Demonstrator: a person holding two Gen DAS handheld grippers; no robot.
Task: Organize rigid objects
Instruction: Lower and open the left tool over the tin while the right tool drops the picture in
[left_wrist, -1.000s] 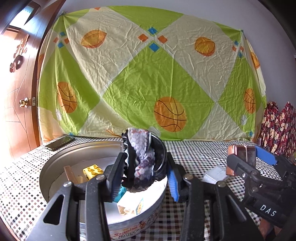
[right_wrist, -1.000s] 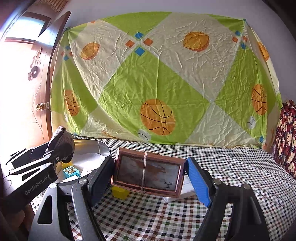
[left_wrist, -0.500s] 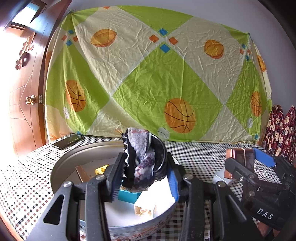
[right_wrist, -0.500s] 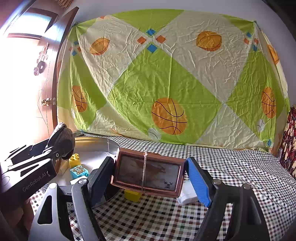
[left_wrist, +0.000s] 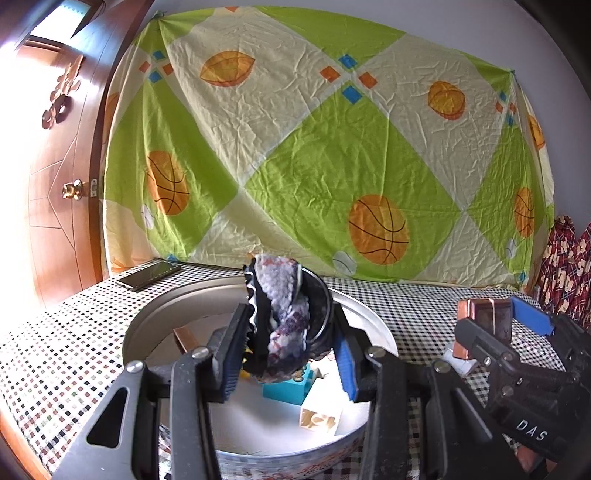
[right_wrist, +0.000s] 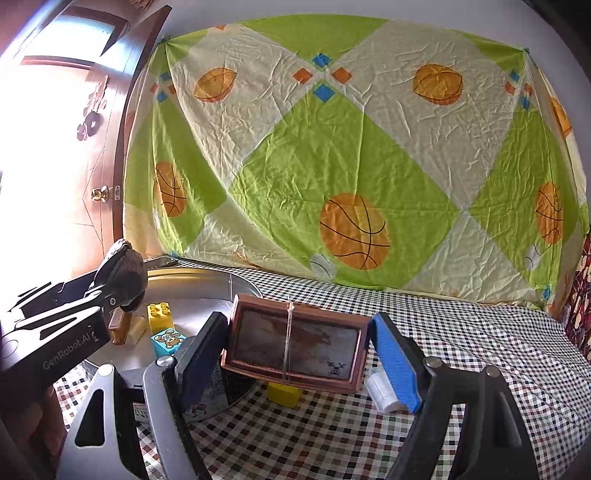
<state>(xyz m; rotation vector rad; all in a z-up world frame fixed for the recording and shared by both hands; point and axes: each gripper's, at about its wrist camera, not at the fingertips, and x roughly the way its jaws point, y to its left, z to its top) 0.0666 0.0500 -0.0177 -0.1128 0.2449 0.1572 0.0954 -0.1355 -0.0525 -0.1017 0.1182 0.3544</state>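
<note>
Holding a dark, round, scallop-edged object with a mottled purple-grey face (left_wrist: 282, 321) between my left fingers (left_wrist: 288, 347), I had both pads pressed against its sides, in the lower middle of the left wrist frame. It hung above the round silver metal tin (left_wrist: 155, 314) that stood on the bench covered in small-checked cloth (left_wrist: 55, 343). Inside the tin lay a teal plastic brick (left_wrist: 286, 391), a cream cube with an orange print (left_wrist: 319, 415) at lower centre, and a brown wooden block (left_wrist: 184, 338) towards the tin's left wall.

My right fingers (right_wrist: 299, 350) were set wide and clamped on a copper-brown rectangular framed panel tied round its middle with thin string (right_wrist: 295, 341), the black pad on its left end and the blue pad on its right. It sat tilted in the centre of the right wrist frame, lifted off the cloth. Below it on the bench lay a small yellow block (right_wrist: 282, 395) and, just right of that, a white cylindrical piece (right_wrist: 382, 389). From this side the tin showed at left centre, holding a yellow studded brick (right_wrist: 160, 314) and a teal brick with a bear picture (right_wrist: 168, 341).

A dark smartphone (left_wrist: 147, 275) lay on the bench at the left, behind the tin. A green and cream sheet printed with basketballs (left_wrist: 332, 166) filled the upper frame, with a brown wooden door (left_wrist: 55, 166) at far left.
</note>
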